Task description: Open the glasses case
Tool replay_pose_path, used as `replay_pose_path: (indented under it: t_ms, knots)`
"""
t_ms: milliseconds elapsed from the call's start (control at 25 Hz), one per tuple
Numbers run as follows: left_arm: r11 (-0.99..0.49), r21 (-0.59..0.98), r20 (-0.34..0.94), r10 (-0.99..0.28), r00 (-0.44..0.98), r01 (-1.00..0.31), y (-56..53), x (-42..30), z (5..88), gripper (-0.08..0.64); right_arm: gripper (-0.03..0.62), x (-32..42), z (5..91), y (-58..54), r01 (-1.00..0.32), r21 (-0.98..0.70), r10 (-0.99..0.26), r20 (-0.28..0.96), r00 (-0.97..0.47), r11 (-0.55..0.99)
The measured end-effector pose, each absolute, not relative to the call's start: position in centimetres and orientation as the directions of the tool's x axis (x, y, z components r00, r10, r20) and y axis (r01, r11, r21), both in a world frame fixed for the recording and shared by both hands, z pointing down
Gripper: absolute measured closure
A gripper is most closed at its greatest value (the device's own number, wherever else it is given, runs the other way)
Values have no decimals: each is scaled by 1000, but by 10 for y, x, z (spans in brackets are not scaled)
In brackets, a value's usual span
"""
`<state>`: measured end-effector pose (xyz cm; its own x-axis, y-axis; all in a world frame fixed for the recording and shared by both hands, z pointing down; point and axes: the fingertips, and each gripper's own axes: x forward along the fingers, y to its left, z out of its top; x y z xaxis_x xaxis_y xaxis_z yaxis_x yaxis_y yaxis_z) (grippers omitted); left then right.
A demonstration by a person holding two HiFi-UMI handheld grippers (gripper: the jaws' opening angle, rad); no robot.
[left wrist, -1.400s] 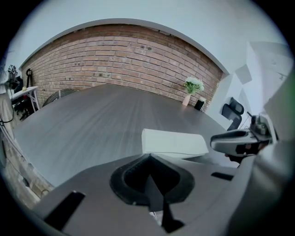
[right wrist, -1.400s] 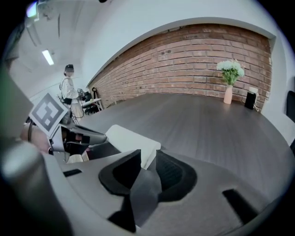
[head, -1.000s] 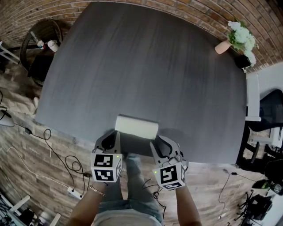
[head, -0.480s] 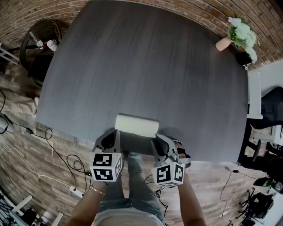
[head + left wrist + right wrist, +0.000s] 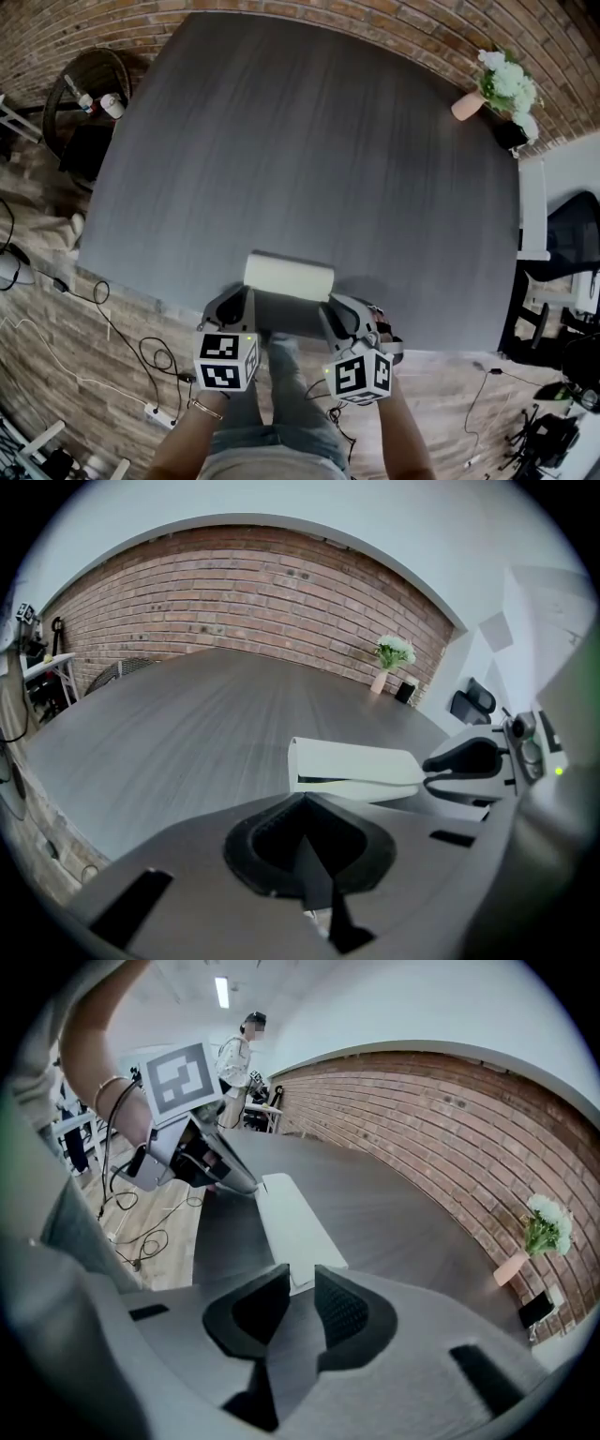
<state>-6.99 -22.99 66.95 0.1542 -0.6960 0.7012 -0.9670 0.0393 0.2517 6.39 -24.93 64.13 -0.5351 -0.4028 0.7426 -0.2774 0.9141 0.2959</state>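
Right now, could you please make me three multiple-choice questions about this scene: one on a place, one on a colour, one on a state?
1. Where on the table lies the glasses case? A at the far corner; B near the person's edge; C in the middle.
2. What colour are the flowers? A white; B red; C blue.
3. How stand the left tongs? A wide apart; B clamped on the case; C together, empty.
Key: 1 B, the case sits by the near edge; 2 A, pale blooms show at the far corner; 3 C, they meet and the case lies beyond them.
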Motion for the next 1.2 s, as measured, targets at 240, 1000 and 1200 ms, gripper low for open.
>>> replay_pose_path:
  t_ms: [240, 1000, 1200]
  knots:
    - [37, 258, 708, -687, 163, -966, -228, -69, 671, 565, 506, 63, 625, -262, -323, 283, -422, 719, -552, 903]
    - [61, 272, 721, -674, 161, -960, -226, -76, 665, 565, 512, 60, 574, -299, -574, 170, -549, 591, -591, 801]
    - [71, 265, 666, -735, 129, -962, -233, -89, 626, 565, 525, 72, 552, -300, -670, 95, -607, 531, -591, 736]
